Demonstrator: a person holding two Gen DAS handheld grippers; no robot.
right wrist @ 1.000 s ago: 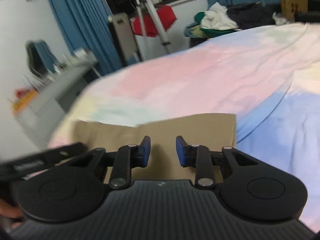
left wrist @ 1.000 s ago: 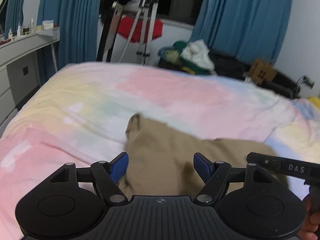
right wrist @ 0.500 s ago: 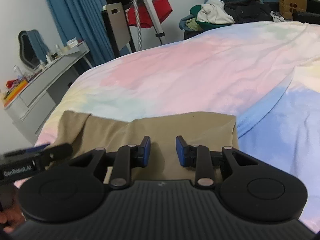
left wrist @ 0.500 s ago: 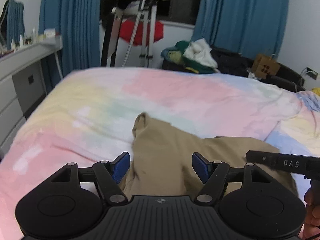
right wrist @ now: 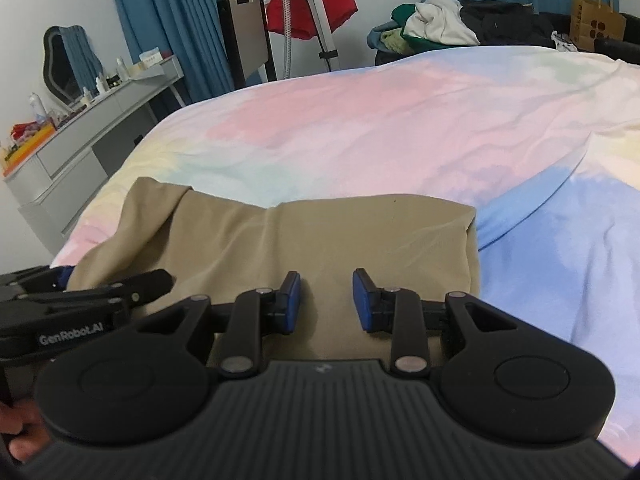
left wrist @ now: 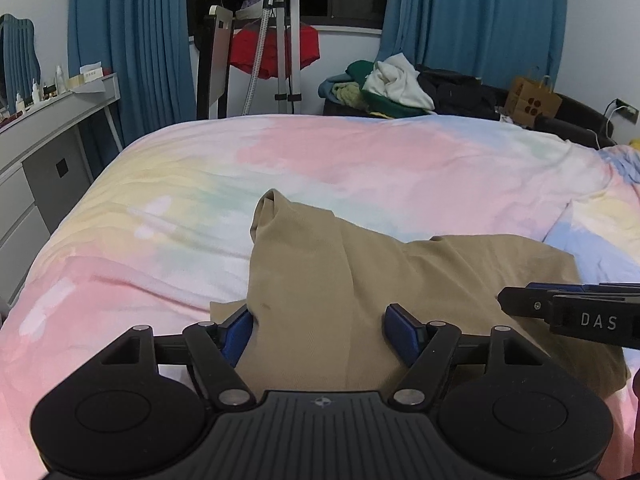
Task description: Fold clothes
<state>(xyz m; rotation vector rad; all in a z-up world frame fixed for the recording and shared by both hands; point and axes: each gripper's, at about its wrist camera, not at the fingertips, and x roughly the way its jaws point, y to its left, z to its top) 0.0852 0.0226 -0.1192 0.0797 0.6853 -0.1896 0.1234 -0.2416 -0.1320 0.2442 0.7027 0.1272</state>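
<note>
A tan garment point(left wrist: 360, 272) lies folded on the pastel bed cover point(left wrist: 360, 152), its far left corner raised in a peak. My left gripper point(left wrist: 320, 328) is open wide over the garment's near left part; the cloth lies under and between the blue pads without being pinched. My right gripper point(right wrist: 326, 300) is open narrowly just above the garment's point(right wrist: 300, 236) near edge, with nothing clamped. Each gripper shows at the edge of the other's view: the right gripper point(left wrist: 568, 312) on the right, the left gripper point(right wrist: 100, 292) on the left.
A grey dresser point(left wrist: 48, 140) with bottles stands along the bed's left side. Beyond the bed's far edge are a tripod point(left wrist: 284, 40), a pile of clothes point(left wrist: 392, 84) and a brown paper bag point(left wrist: 532, 100). A hand point(right wrist: 24, 436) shows bottom left.
Both grippers have drifted a little over the garment and rolled slightly, so the views sit more level. The jaw gaps look the same. The garment lies as before.
</note>
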